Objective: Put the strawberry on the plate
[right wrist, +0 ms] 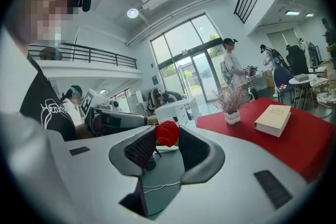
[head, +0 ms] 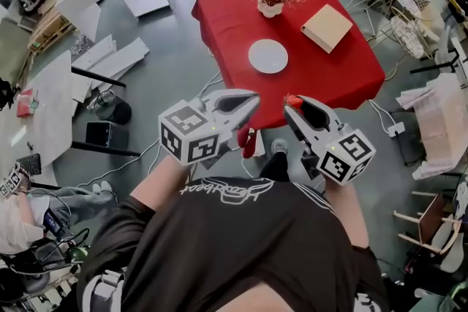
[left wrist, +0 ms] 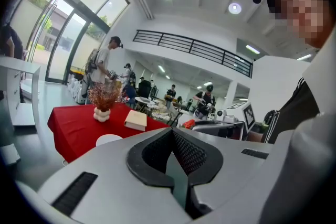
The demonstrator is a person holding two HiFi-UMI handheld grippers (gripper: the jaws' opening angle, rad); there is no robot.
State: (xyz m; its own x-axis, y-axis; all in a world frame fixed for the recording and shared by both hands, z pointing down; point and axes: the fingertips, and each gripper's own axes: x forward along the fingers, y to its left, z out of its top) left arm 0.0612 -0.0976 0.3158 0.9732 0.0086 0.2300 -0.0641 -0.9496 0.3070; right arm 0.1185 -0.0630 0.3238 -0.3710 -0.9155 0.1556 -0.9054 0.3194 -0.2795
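The strawberry [right wrist: 167, 132] is off the table and pinched at the very tips of the right gripper [right wrist: 164, 140]. That gripper's jaws stand fairly wide around the fruit. The left gripper [left wrist: 172, 134] has its jaws closed together with nothing between them, and it is held up beside the right one.

From where I stand, the pick-up looks done and the placing hasn't begun. The plate [head: 268, 56] sits bare near the middle of the red table [head: 351, 73], and both grippers are on the near side, clear of the table edge. What's left is to carry the fruit over the plate, lower it and let go.

From above, the strawberry is only a red speck at the right gripper's tip. The right gripper view doesn't show the plate at all, only the plant [right wrist: 231, 105] and the book [right wrist: 273, 119]. In the left gripper view, the gripper body cuts off the plate's near edge. I can't tell how firmly the pads bite.
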